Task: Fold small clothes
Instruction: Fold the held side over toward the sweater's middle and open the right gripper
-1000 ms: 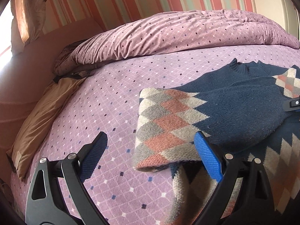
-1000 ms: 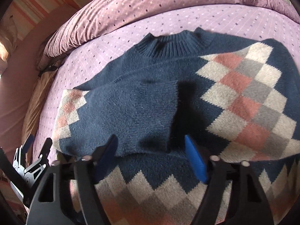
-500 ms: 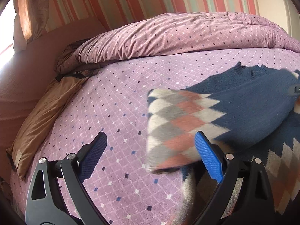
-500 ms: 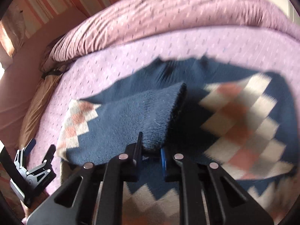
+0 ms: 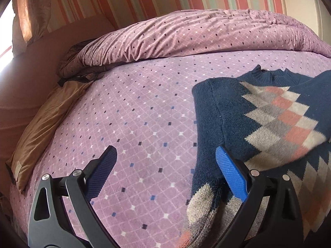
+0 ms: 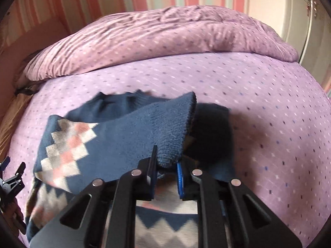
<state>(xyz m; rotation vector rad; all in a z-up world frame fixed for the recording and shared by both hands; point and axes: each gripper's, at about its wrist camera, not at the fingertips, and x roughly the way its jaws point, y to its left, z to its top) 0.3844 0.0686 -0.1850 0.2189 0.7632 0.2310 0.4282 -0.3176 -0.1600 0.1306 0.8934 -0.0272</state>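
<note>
A navy sweater [image 5: 213, 115] with grey, cream and salmon diamonds lies on the purple bed. My right gripper [image 6: 165, 171] is shut on the navy cuff of its sleeve [image 6: 169, 132] and holds it lifted over the sweater's body. The sleeve's diamond band [image 6: 66, 146] hangs to the left. My left gripper [image 5: 165, 171] is open and empty, low over the bedspread at the sweater's left edge; its right fingertip [image 5: 229, 171] is over the knit. It also shows at the left edge of the right wrist view [image 6: 10, 179].
The purple diamond-print bedspread [image 5: 134, 113] covers the bed. A rolled duvet [image 5: 186, 35] lies along the far side. A tan pillow [image 5: 41, 128] sits at the left edge by the pink headboard. A striped wall stands behind.
My right gripper closed on the sleeve cuff and carried it up and to the right across the sweater. The left gripper stayed open and nearly still.
</note>
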